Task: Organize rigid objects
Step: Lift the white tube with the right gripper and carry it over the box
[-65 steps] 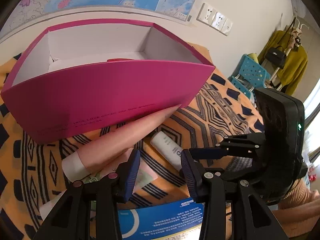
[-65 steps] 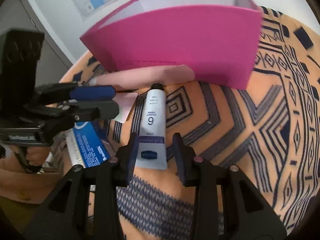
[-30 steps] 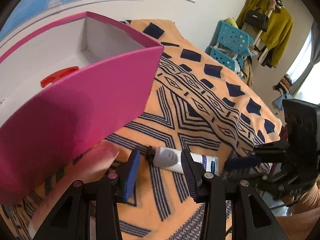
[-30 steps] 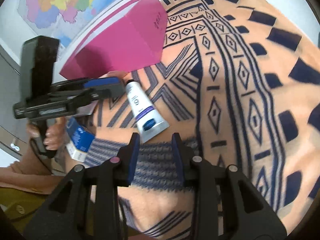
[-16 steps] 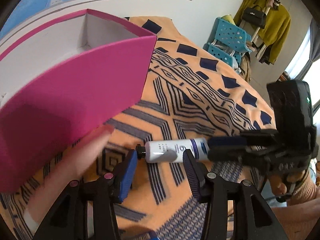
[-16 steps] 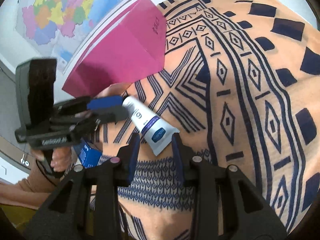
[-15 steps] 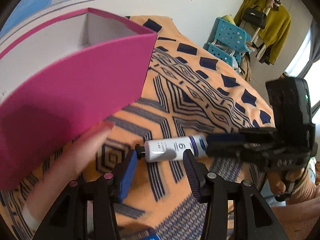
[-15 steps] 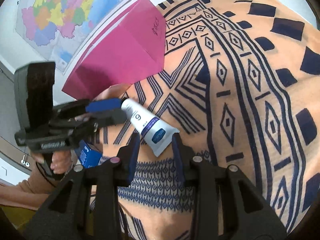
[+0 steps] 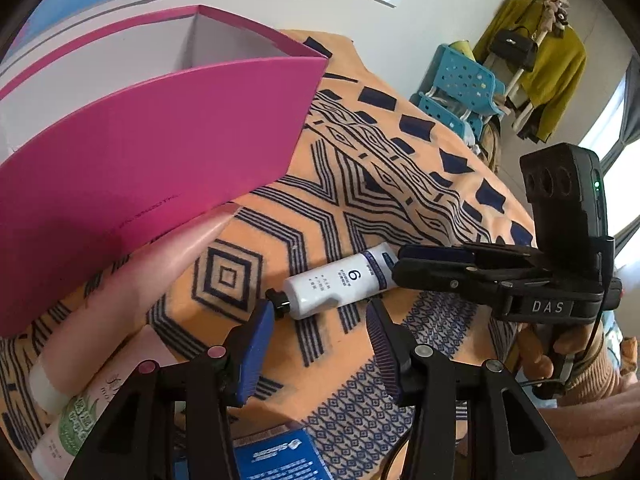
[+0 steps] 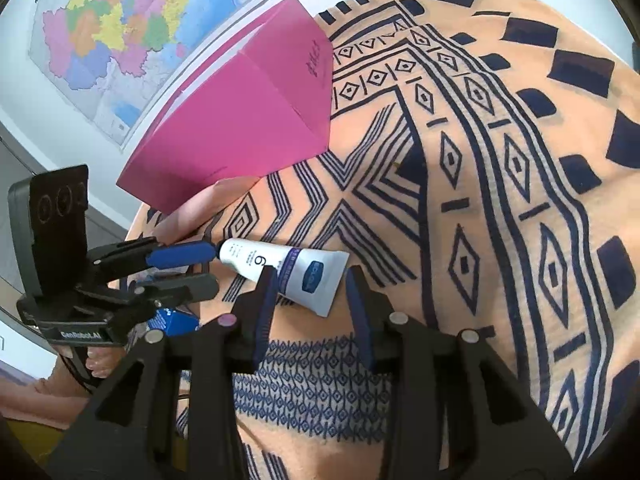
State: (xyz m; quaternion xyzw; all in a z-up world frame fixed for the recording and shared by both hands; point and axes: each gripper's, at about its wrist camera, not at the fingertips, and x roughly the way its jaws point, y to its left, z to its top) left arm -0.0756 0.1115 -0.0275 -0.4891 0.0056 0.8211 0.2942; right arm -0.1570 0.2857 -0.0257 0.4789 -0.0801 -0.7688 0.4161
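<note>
Both grippers meet at a white tube lying on the orange patterned cloth. From the left wrist view, the left gripper stands partly open just short of the tube, its blue pads apart and pressing on nothing; the black cap end lies just ahead of its left pad, and the jaws have just narrowed slightly. Reaching in from its right, the right gripper has the tube's flat crimped end at its tips. In the right wrist view that gripper is partly open, the crimped end lying between the pads; whether either pad touches it is hard to tell. Ahead and to the left of the left gripper stands the pink box, open-topped. A pale pink tube lies along its foot. Under the left gripper lie a green-printed tube and a blue carton.
</note>
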